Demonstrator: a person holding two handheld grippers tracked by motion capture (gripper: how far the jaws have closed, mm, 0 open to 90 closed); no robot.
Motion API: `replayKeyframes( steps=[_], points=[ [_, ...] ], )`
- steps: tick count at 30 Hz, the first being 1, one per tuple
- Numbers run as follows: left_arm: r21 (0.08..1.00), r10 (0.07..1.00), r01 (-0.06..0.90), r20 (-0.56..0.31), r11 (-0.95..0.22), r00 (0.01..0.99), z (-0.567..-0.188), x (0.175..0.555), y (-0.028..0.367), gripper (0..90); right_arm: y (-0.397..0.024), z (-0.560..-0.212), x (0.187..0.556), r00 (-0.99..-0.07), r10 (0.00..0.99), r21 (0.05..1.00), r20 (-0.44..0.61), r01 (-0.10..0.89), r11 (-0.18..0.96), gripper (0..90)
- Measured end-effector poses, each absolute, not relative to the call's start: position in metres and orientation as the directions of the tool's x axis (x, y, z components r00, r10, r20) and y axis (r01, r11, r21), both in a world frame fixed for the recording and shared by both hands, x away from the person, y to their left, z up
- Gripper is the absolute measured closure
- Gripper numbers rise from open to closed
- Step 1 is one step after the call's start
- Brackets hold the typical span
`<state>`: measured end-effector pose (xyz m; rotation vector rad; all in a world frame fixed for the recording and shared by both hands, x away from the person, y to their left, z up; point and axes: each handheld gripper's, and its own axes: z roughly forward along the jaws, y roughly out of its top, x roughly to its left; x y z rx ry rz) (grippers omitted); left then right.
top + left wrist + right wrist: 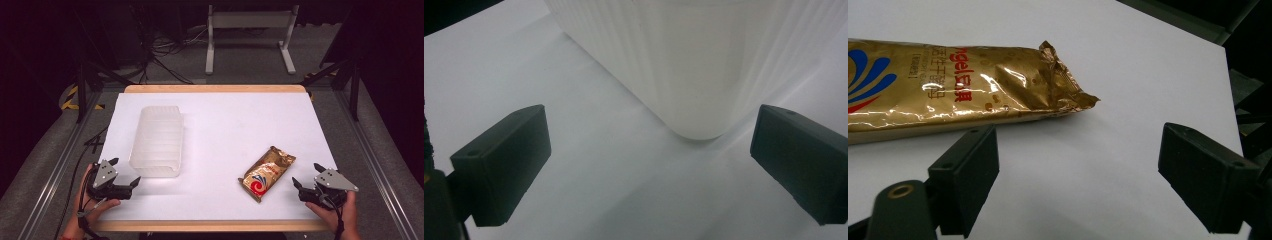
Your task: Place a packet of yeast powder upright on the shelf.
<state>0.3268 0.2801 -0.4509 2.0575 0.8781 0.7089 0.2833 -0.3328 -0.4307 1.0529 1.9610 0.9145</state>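
The white bench (220, 140) carries a translucent ribbed tub (157, 141) at its left and a gold snack packet (267, 172) lying flat near the right front. Both claws rest at the front edge, spread and empty: the left claw (125, 175) faces the tub's near corner, the right claw (306, 176) sits just beside the packet. A likely next step is pinching the packet; approaching low along its crimped end should give grip.
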Motion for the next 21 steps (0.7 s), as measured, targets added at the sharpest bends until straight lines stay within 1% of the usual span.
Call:
replayKeyframes(
  steps=[7, 11, 17, 21],
  points=[
    [0.813, 0.764, 0.334, 0.195, -0.477, 0.616, -0.451, 0.323, 0.280, 3.7, -0.334, -0.429, 0.286, -0.398, 0.886, 0.837, -0.240, 0.376, 0.396, 17.4],
    [0.817, 0.766, 0.332, 0.193, -0.472, 0.613, -0.451, 0.320, 0.281, 3.7, -0.333, -0.428, 0.286, -0.406, 0.888, 0.844, -0.216, 0.380, 0.379, 18.0],
    [0.810, 0.763, 0.338, 0.194, -0.479, 0.616, -0.452, 0.322, 0.281, 3.7, -0.331, -0.424, 0.292, -0.416, 0.884, 0.842, -0.215, 0.380, 0.384, 24.5],
    [0.809, 0.762, 0.339, 0.192, -0.480, 0.618, -0.452, 0.322, 0.281, 3.7, -0.330, -0.422, 0.297, -0.411, 0.889, 0.844, -0.203, 0.387, 0.372, 24.5]
  ],
)
